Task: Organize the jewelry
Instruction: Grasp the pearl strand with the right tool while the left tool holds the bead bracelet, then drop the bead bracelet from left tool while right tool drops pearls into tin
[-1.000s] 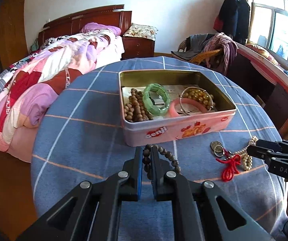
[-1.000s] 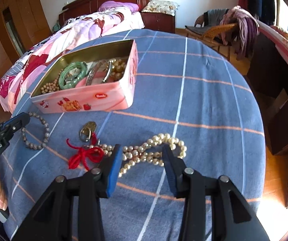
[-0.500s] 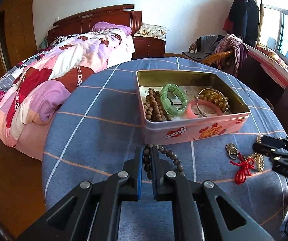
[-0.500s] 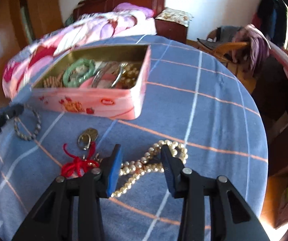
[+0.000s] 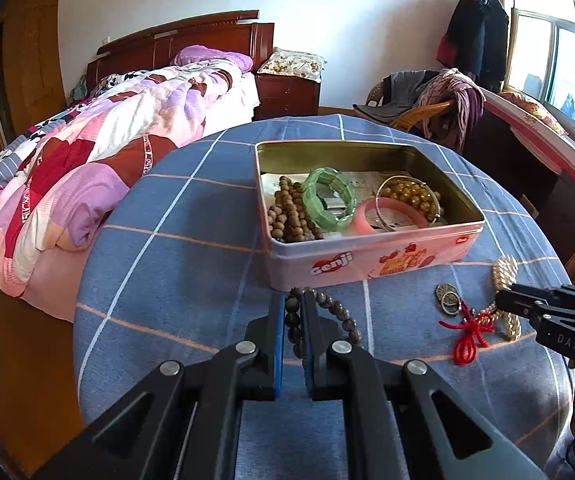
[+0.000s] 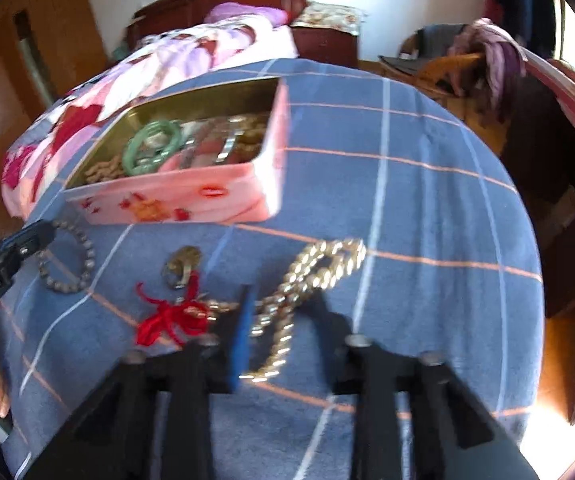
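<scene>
Your left hand-held gripper (image 5: 292,312) clamps the dark bead bracelet (image 5: 339,312), lower centre. Right hand-held gripper (image 6: 283,320), jaws just closing round the pearl necklace (image 6: 311,276), grip unclear w/ blur: loose strands may slip or snag the red tassel (image 6: 163,320).

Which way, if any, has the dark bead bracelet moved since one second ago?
No. The dark bead bracelet still lies just before the pink tin's front wall, with the left gripper shut on it.

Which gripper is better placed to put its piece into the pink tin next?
Left. The left gripper is shut on the dark bead bracelet, right before the pink tin. The right gripper's jaws have just been closing around the pearl necklace.
</scene>
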Tool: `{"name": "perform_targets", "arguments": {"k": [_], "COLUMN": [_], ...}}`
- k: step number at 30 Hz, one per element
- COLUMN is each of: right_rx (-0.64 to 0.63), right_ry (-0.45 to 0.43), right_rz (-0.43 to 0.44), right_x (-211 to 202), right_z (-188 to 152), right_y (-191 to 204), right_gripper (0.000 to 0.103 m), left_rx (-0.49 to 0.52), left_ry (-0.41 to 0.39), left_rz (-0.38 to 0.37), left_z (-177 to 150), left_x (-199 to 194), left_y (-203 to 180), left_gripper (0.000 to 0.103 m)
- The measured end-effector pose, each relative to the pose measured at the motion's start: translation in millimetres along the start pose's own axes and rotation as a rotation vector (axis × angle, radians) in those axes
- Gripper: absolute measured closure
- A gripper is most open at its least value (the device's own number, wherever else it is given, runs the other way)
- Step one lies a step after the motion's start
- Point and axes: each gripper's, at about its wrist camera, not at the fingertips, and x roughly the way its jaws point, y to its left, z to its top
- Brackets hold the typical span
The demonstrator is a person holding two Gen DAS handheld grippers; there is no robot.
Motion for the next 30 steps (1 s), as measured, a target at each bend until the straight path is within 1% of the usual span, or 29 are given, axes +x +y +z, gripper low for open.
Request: {"name": "perform_targets", "arguments": {"k": [4, 5, 6, 9, 11, 12, 14, 16, 17, 18, 19, 21, 24, 25, 26, 28, 30], "right_rx": [-0.027, -0.037, -0.049, -0.084, -0.101, -0.103, -0.119, -0.101, -0.089, -0.084, -0.081, -0.083, -0.056, -0.053, -0.065, -0.062, -0.09], "right_ry": [-0.021, -0.037, -0.055, -0.102, -0.118, -0.119, -0.091, -0.089, -0.072, -0.065, -0.055, -0.029, 0.035, 0.047, 0.028, 0.03, -0.002], "right_rz": [0.015, 0.022, 0.014, -0.007, -0.018, -0.016, -0.019, -0.026, -0.021, -0.013, -0.012, -0.039, -0.036, -0.038, -0.053, -0.027, -0.036], "right_x": [-1.0, -3.9, -8.9, -27.3, -34.7, -35.6, -30.6, -24.9, -18.2, -14.7, -7.6, 0.4, 17.2, 22.0, 20.1, 16.7, 6.1], "right_z": [-1.5, -2.4, -2.1, 2.5, 7.9, 11.4, 15.7, 19.2, 21.1, 22.5, 24.0, 24.4, 23.7, 22.2, 21.2, 19.7, 19.3], "right_y": [2.7, 3.3, 4.7, 9.2, 11.7, 12.2, 14.2, 13.8, 13.1, 13.3, 14.3, 14.9, 10.8, 10.1, 10.6, 10.2, 13.6], "right_gripper": [0.088, 0.1, 0.102, 0.102, 0.102, 0.102, 0.102, 0.091, 0.074, 0.062, 0.063, 0.064, 0.065, 0.069, 0.087, 0.088, 0.088], "left_rx": [0.004, 0.005, 0.005, 0.011, 0.015, 0.018, 0.02, 0.022, 0.022, 0.022, 0.024, 0.031, 0.035, 0.037, 0.04, 0.046, 0.055], "left_ry": [-0.013, -0.02, -0.024, -0.044, -0.056, -0.061, -0.065, -0.062, -0.059, -0.053, -0.047, -0.034, -0.026, -0.028, -0.029, -0.039, -0.056], "left_rz": [-0.018, -0.021, -0.023, -0.027, -0.031, -0.032, -0.031, -0.029, -0.027, -0.025, -0.024, -0.022, -0.027, -0.03, -0.032, -0.04, -0.042], "left_z": [1.6, 2.8, 3.7, 9.1, 13.1, 14.7, 16.2, 15.6, 15.8, 15.6, 15.0, 13.1, 12.3, 12.5, 12.7, 14.8, 17.8], "left_x": [-4.5, -7.0, -8.8, -15.9, -20.6, -22.5, -24.7, -23.5, -22.9, -20.7, -17.8, -12.6, -8.8, -8.8, -8.8, -11.8, -16.8], "left_y": [-2.0, -2.0, -2.4, -3.9, -4.9, -5.5, -6.1, -7.4, -7.5, -7.5, -8.0, -8.9, -10.4, -11.2, -11.9, -12.8, -13.2], "left_gripper": [0.096, 0.096, 0.096, 0.096, 0.096, 0.096, 0.096, 0.096, 0.096, 0.096, 0.096, 0.096, 0.096, 0.096, 0.096, 0.096, 0.096]}}
